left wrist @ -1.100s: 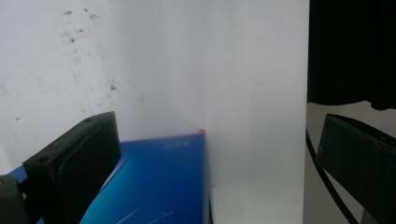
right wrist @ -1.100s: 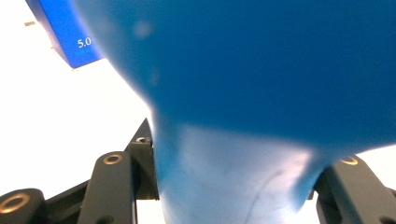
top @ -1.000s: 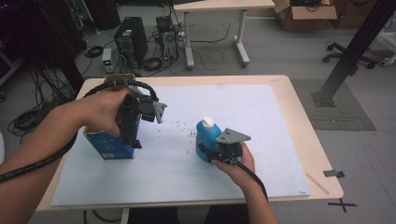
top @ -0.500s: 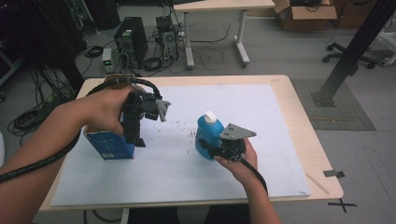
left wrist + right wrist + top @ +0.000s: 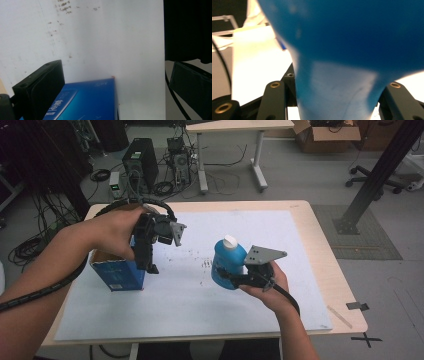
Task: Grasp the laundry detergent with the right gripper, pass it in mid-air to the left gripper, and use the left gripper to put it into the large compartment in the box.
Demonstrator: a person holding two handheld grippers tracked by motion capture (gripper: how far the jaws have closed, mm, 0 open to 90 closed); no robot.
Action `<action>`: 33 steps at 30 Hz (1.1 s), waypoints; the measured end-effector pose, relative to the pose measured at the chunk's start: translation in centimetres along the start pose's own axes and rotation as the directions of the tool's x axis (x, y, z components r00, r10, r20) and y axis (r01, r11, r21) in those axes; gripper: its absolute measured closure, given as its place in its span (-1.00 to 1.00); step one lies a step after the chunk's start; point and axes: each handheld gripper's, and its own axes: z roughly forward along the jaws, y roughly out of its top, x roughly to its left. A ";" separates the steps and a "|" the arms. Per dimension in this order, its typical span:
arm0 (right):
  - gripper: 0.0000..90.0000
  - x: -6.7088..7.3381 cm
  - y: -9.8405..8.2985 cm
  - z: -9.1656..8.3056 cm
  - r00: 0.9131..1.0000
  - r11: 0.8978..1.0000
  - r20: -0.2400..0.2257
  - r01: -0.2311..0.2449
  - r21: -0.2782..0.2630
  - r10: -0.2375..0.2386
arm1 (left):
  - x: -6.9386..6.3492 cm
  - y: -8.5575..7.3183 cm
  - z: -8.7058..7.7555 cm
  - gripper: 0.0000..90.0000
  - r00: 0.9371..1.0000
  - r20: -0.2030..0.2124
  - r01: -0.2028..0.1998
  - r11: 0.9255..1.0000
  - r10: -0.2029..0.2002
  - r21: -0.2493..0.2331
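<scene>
Blue bottle (image 5: 227, 262) clamped in my right tool (image 5: 235, 279) | left tool (image 5: 146, 262) grips box (image 5: 116, 275) wall, left of bottle

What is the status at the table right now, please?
Right gripper shut on blue bottle, lifted. Left gripper at blue box, grip unclear. Nothing between them.

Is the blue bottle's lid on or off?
On. The blue bottle has its white cap sitting on top in the high view, and it stands upright in the right claw.
</scene>
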 end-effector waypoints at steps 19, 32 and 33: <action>0.02 0.9 0.2 1.6 0.968 0.993 -0.228 0.112 0.030 -0.102 | -0.6 2.6 -0.7 -1.00 0.999 0.009 -0.042 0.999 0.042 0.001; 0.02 1.9 0.4 4.1 0.949 0.990 -0.290 0.136 0.026 -0.123 | -1.4 3.4 -0.4 -1.00 0.999 0.015 -0.038 0.999 0.038 0.011; 0.02 2.0 0.4 4.4 0.948 0.990 -0.295 0.136 0.026 -0.123 | -1.4 3.5 -0.4 -1.00 0.999 0.016 -0.037 0.999 0.037 0.009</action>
